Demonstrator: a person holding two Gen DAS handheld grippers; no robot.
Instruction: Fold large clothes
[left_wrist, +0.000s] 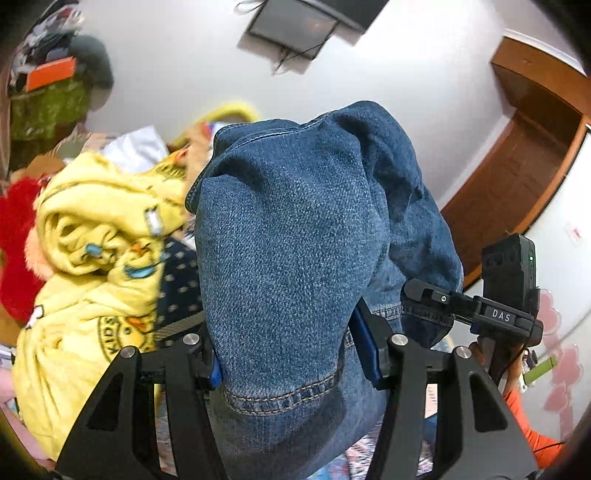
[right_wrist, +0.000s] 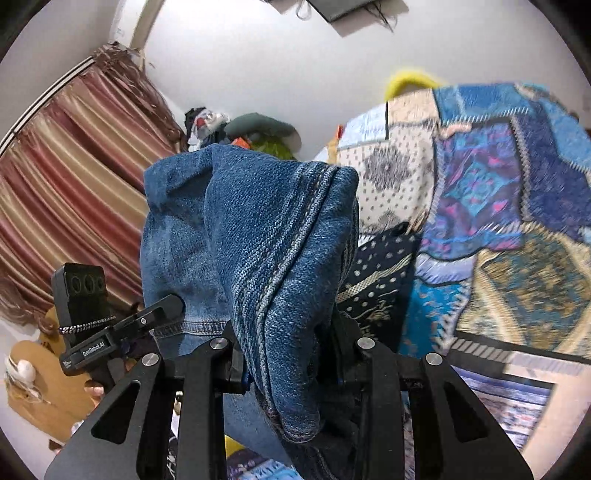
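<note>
We see coarse blue denim jeans (left_wrist: 288, 236) bunched thickly between both grippers, left gripper (left_wrist: 291, 354) and right gripper (right_wrist: 288, 354) each clamped on stitched folds.

Jeans (left_wrist: 288, 258) cut off at bottom edge, left gripper (left_wrist: 291, 354) fingertips hidden in jeans, yellow garment (left_wrist: 92, 258) beside jeans blurred

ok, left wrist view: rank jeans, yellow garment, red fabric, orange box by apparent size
1. jeans, inflated by nearness: they sit in the left gripper
2. yellow garment
3. red fabric, cut off by the frame edge
4. orange box, far back, so true size unsure
</note>
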